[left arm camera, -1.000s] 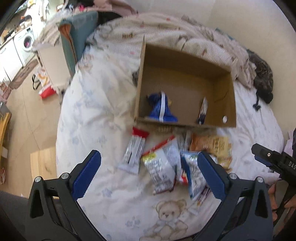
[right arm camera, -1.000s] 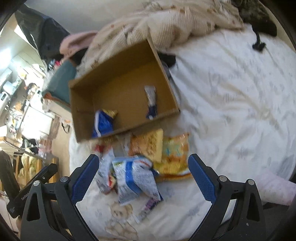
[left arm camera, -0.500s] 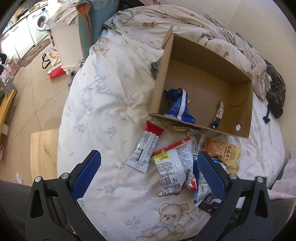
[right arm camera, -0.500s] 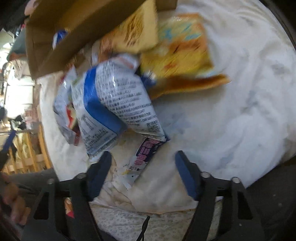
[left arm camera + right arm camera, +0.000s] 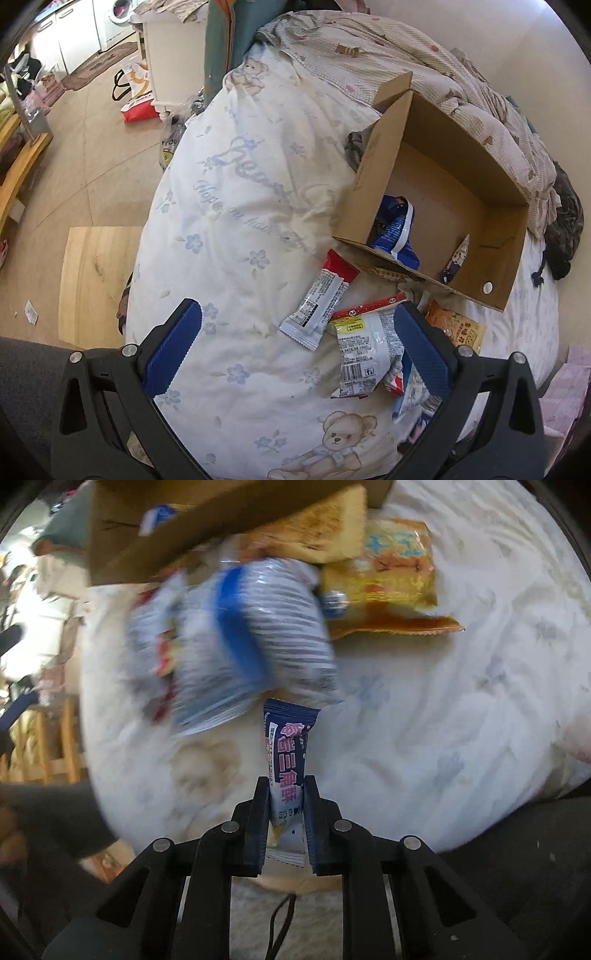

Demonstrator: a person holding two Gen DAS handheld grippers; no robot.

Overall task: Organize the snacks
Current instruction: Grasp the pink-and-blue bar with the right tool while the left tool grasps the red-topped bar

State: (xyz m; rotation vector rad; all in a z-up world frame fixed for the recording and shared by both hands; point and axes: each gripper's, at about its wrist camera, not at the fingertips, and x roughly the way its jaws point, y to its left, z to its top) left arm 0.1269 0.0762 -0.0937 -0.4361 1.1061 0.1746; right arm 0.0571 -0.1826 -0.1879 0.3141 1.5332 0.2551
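Now the right gripper's (image 5: 286,805) fingers pinch the navy snack packet (image 5: 287,760) between them.

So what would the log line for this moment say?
right tongs: shut on blue packet | left tongs: open, over bed | box: two snacks inside

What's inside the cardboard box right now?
The cardboard box holds a crumpled blue and white bag near its left wall and a slim dark packet leaning against the near wall. That wall hides whatever lies right behind it.
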